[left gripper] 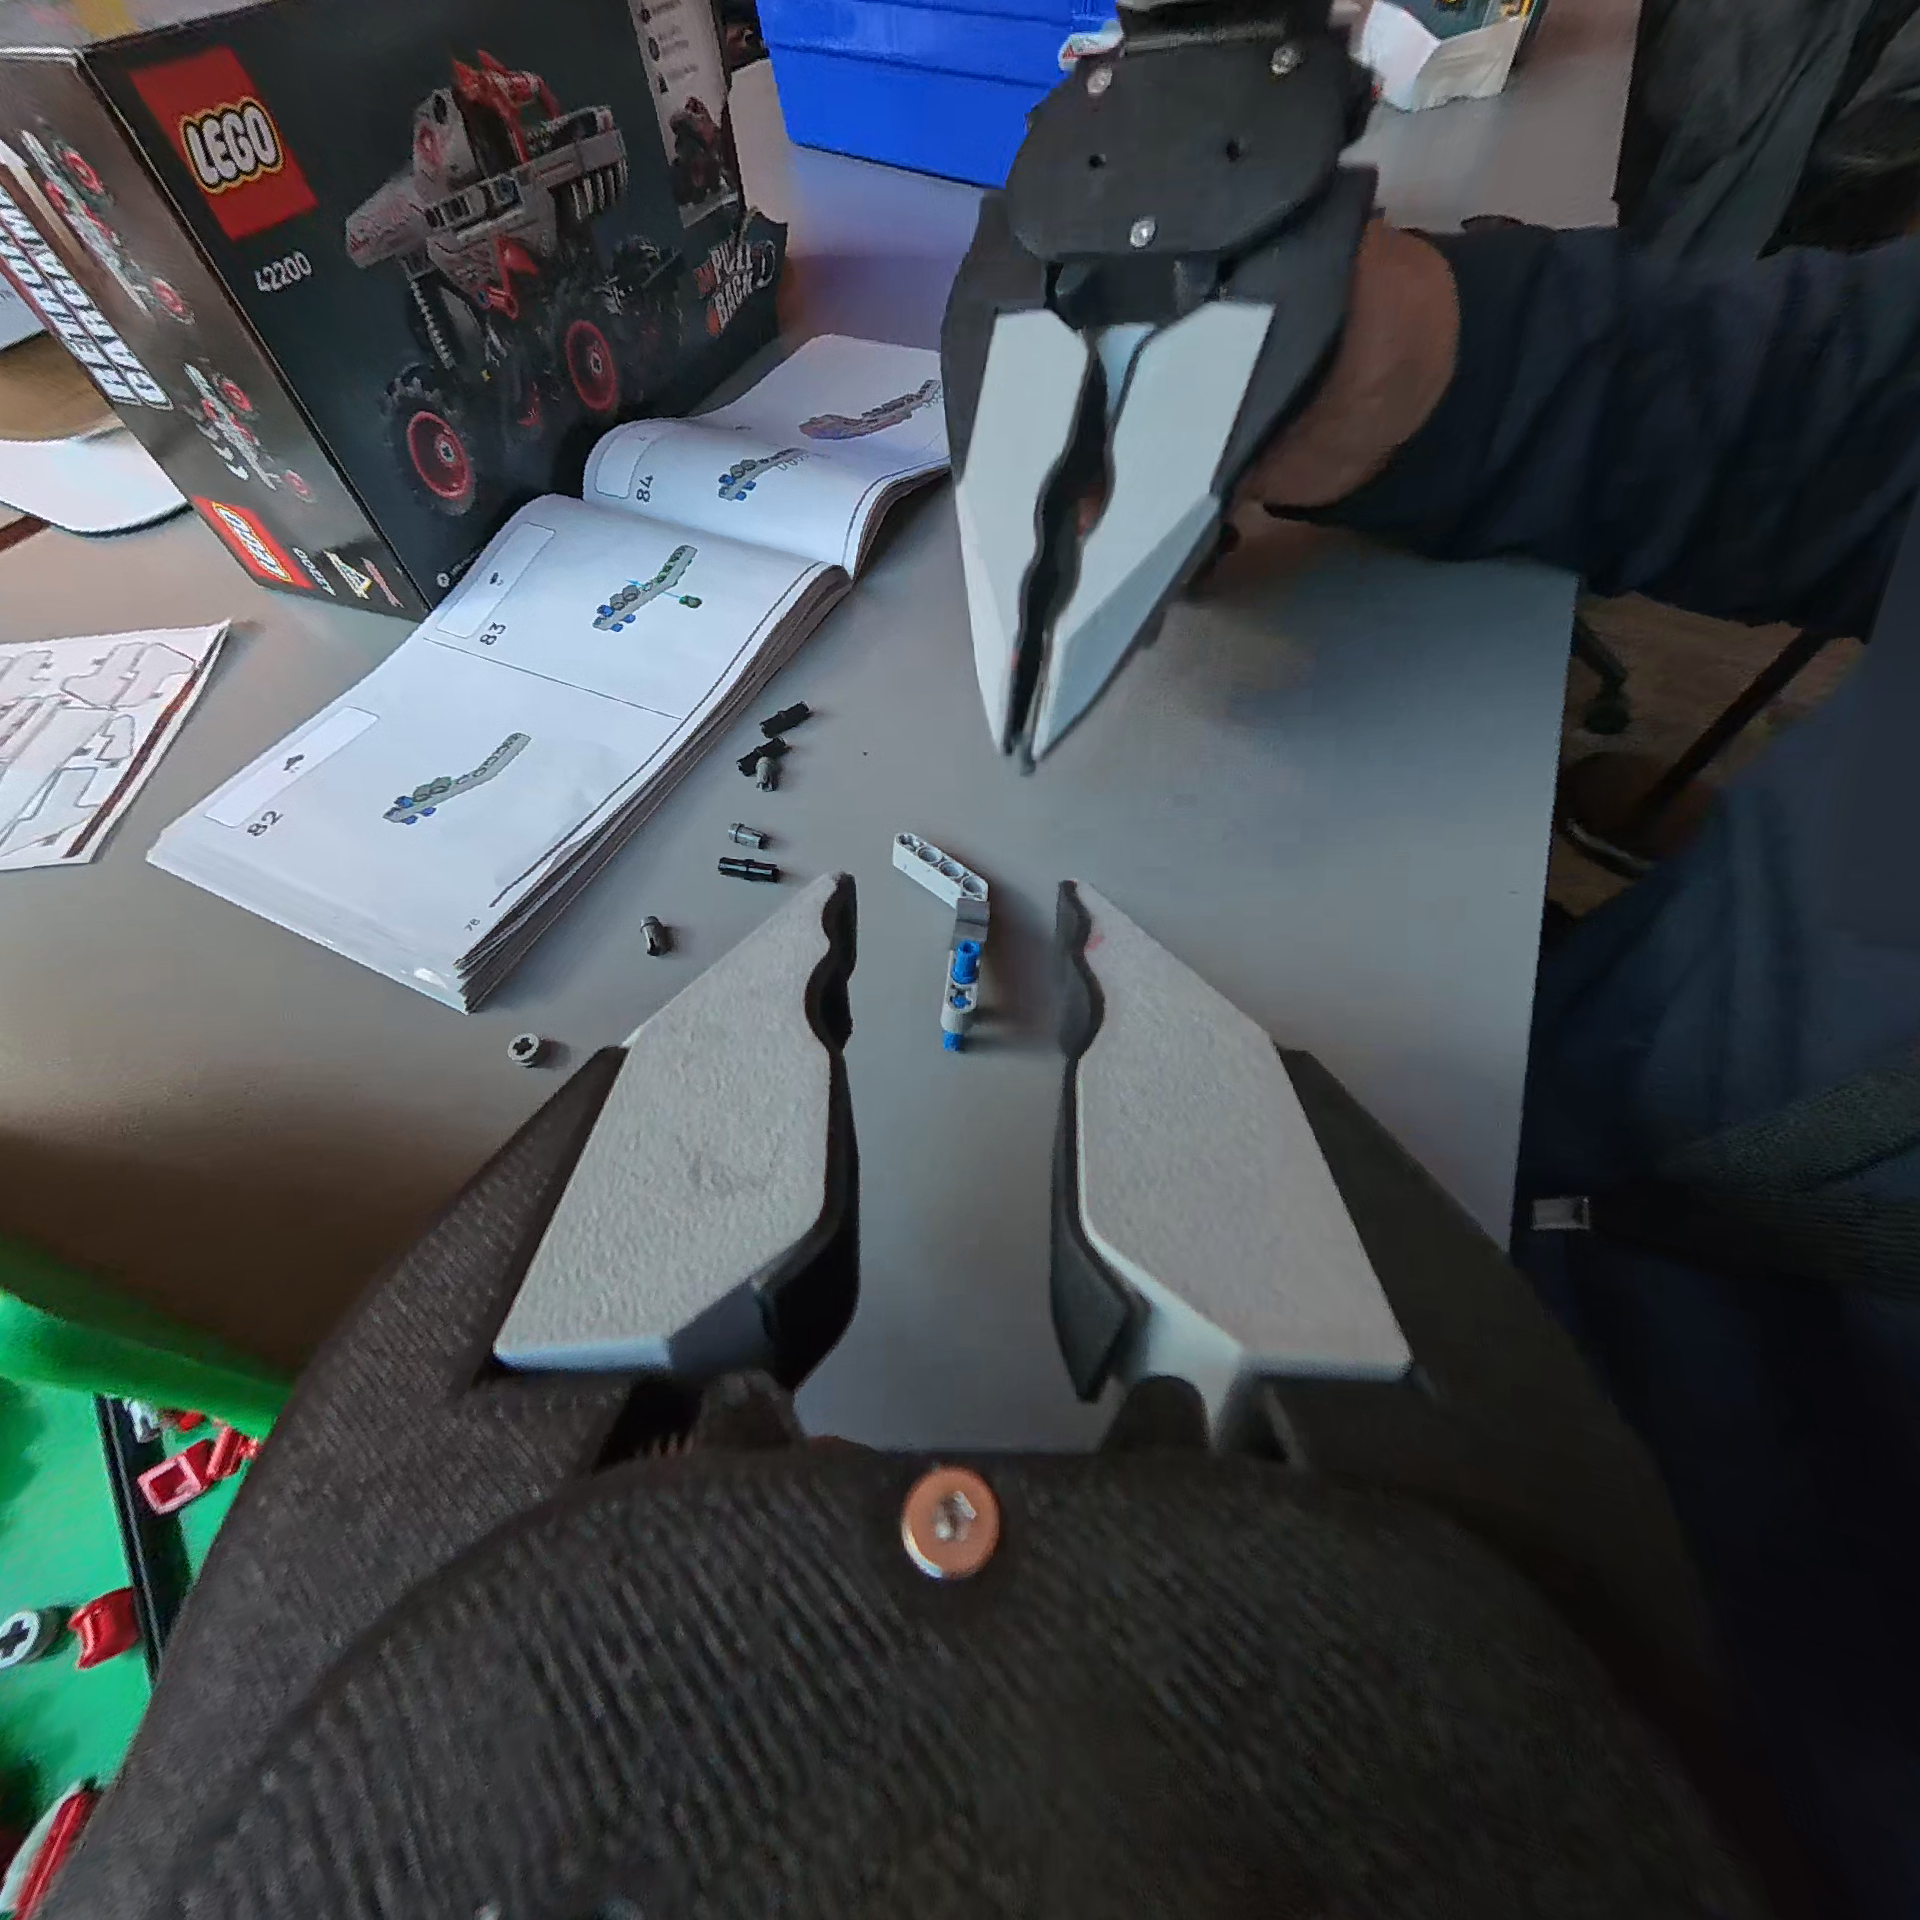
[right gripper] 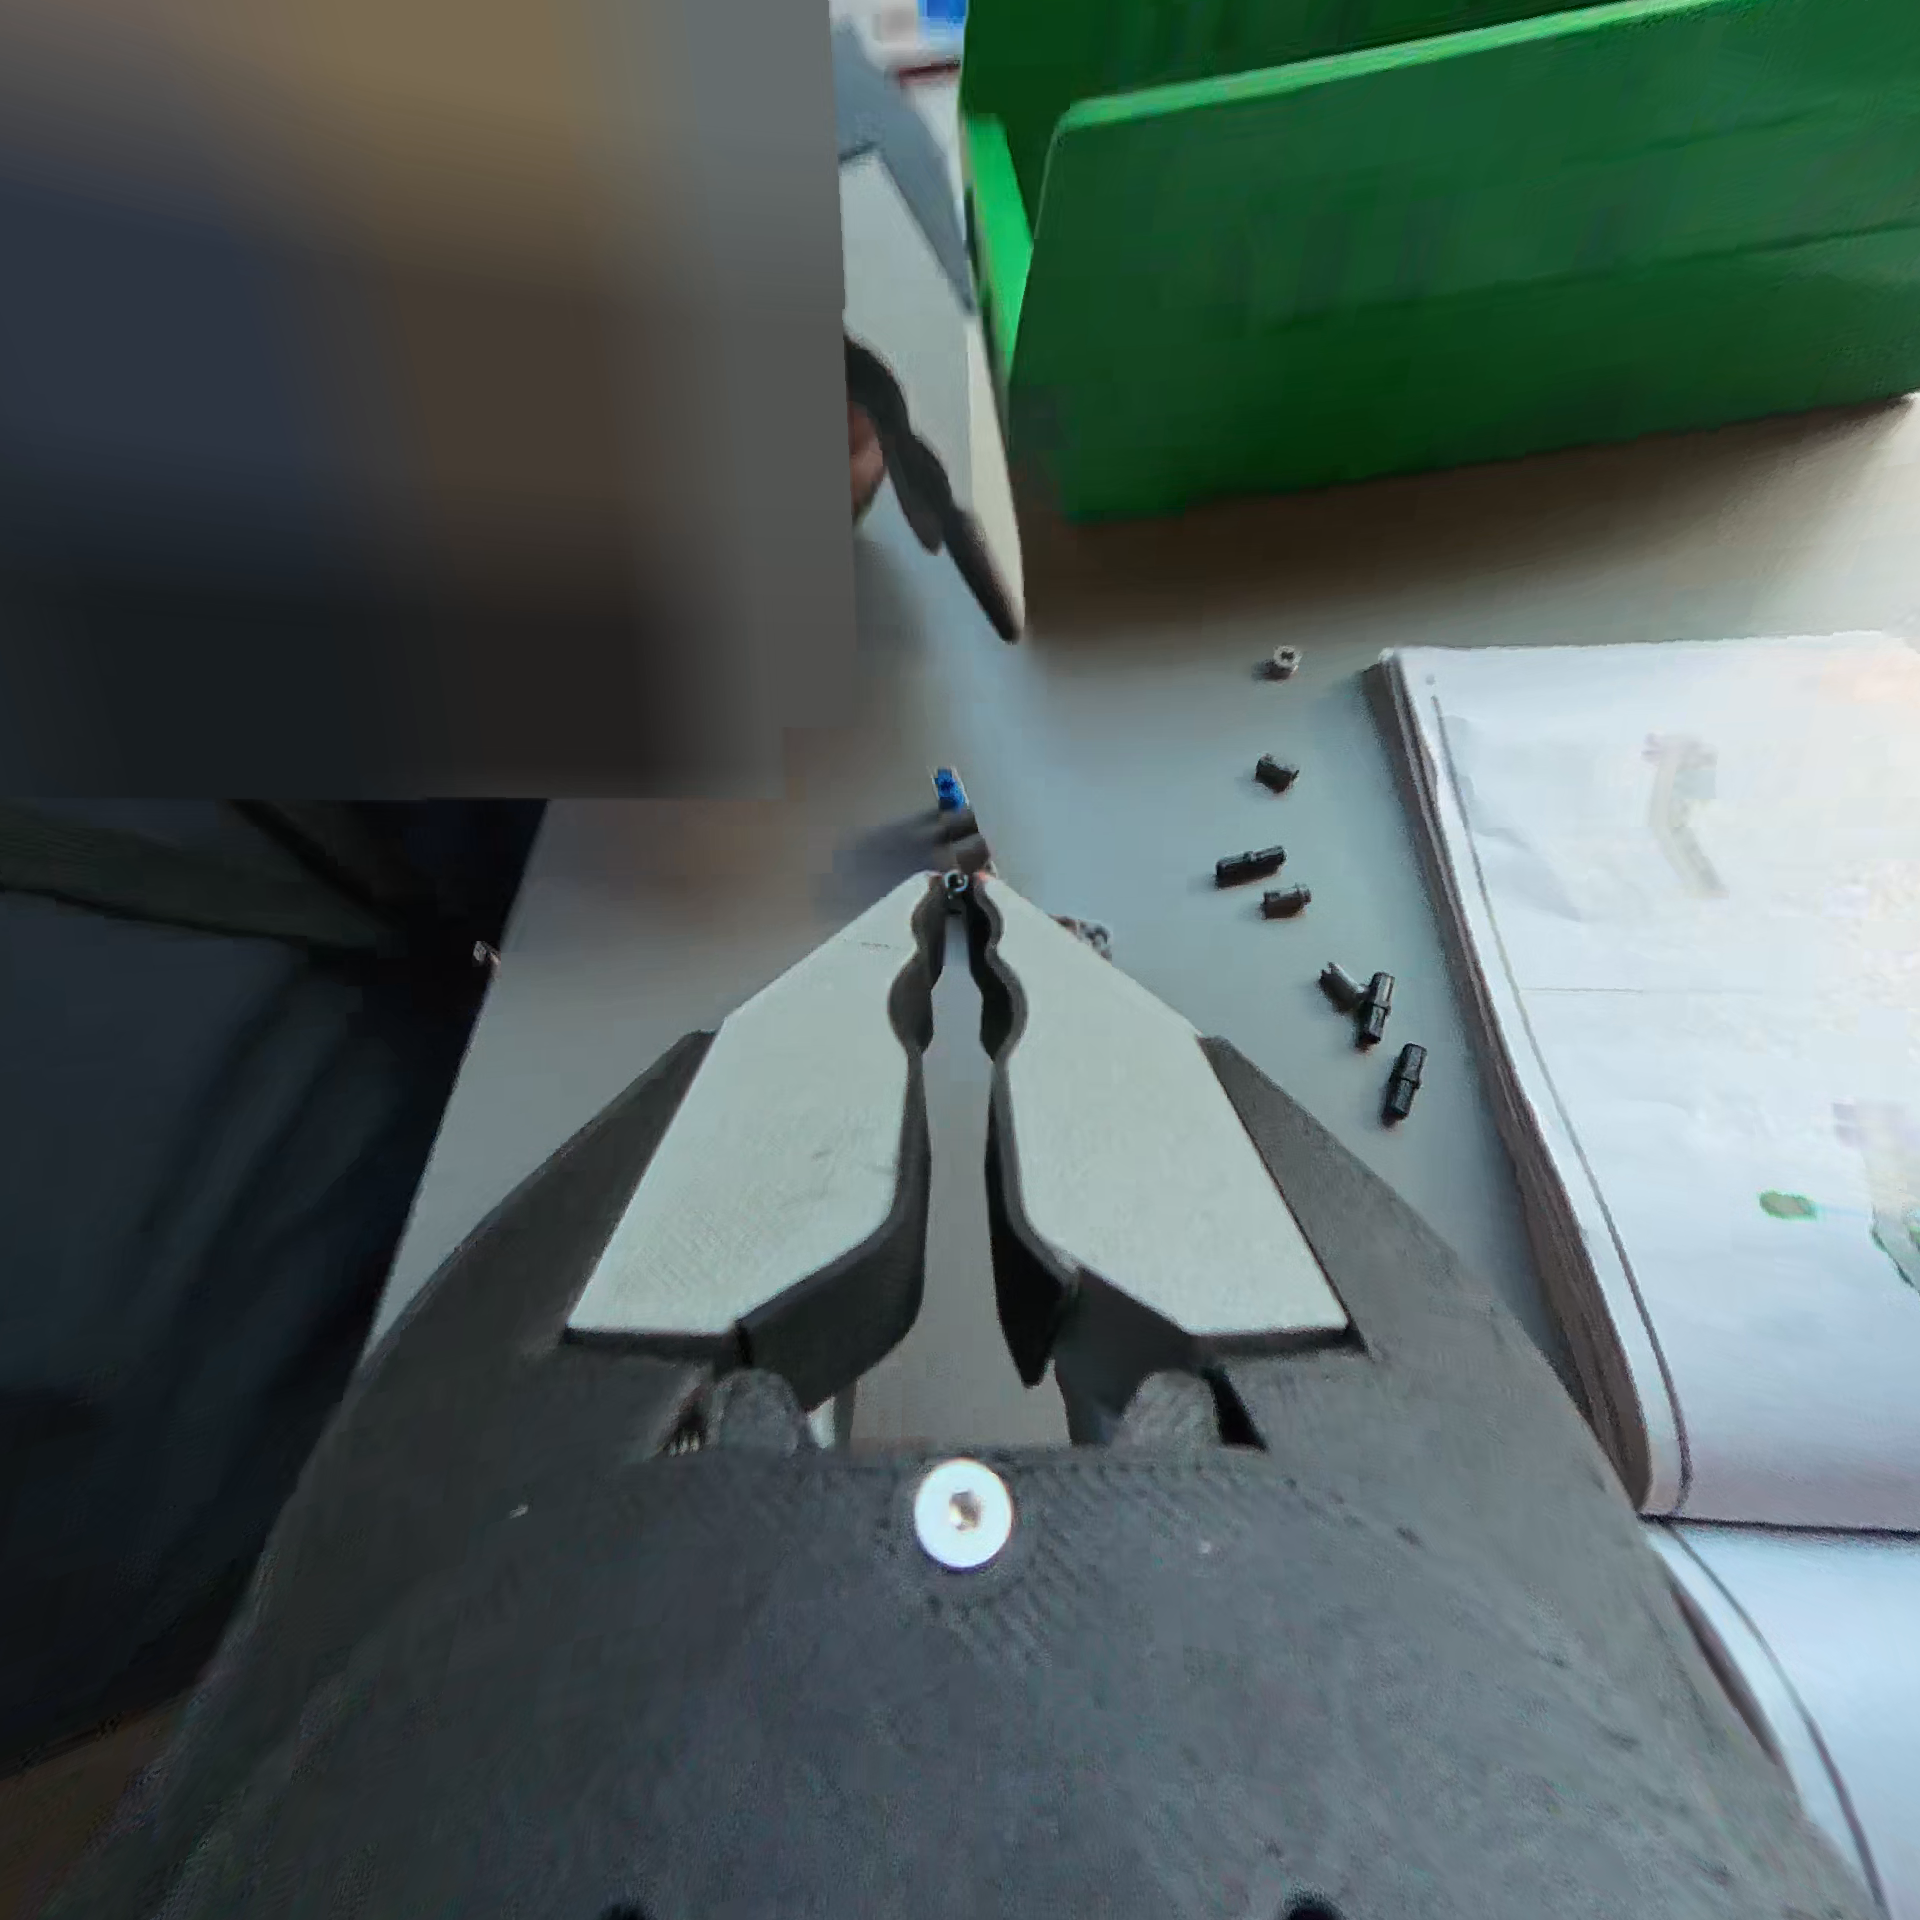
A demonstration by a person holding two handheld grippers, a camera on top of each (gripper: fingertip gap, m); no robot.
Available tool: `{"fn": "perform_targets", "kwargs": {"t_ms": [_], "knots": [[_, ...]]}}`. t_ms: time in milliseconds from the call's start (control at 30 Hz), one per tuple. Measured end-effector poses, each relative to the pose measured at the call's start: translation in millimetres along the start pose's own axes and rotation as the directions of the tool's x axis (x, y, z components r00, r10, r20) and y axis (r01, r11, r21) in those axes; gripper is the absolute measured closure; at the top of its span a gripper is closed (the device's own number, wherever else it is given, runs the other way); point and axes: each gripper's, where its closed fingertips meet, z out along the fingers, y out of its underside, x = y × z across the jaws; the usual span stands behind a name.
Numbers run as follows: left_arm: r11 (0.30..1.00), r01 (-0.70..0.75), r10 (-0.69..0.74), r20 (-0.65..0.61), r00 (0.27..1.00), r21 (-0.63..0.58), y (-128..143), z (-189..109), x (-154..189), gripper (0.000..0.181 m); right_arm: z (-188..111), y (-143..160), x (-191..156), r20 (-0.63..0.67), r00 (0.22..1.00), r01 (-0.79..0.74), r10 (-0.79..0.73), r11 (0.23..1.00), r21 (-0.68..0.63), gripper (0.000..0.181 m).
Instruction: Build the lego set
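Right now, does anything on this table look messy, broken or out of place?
Nothing looks broken. Small black pins lie scattered loose beside the open instruction booklet, and the grey beam assembly lies alone on the table.

bare grey table [left gripper: 1299, 883] lies open on the right of the bent grey lego beam w/ blue pins [left gripper: 954, 940]. on the left, small black & grey pins [left gripper: 748, 868] and the open white instruction booklet [left gripper: 499, 727] crowd the way; green plastic bin [right gripper: 1455, 291] blocks beyond.
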Motion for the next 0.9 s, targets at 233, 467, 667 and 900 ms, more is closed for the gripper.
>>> {"fn": "perform_targets", "kwargs": {"t_ms": [233, 467, 667, 900], "knots": [[1.0, -0.024, 0.024, 0.02, 1.0, -0.019, 2, 2, 0, 0.146, -61, -62, -9, 0.416, 0.888, -0.382, 0.196, 0.816, 0.433, 0.181], [0.997, -0.047, 0.047, 0.005, 0.999, 0.058, -33, 14, 21, 0.156, -57, -71, -28, 0.383, 0.923, -0.236, 0.042, 0.847, 0.476, 0.181], [0.99, -0.063, 0.067, -0.021, 0.998, 0.129, -60, 19, 32, 0.159, -48, -70, -40, 0.29, 0.955, -0.084, -0.06, 0.884, 0.46, 0.181], [0.996, -0.008, 0.006, -0.025, 1.0, -0.089, -12, 9, 16, 0.156, -8, -22, -22, 0.098, 0.994, 0.043, -0.056, 0.99, 0.134, 0.181]]}}
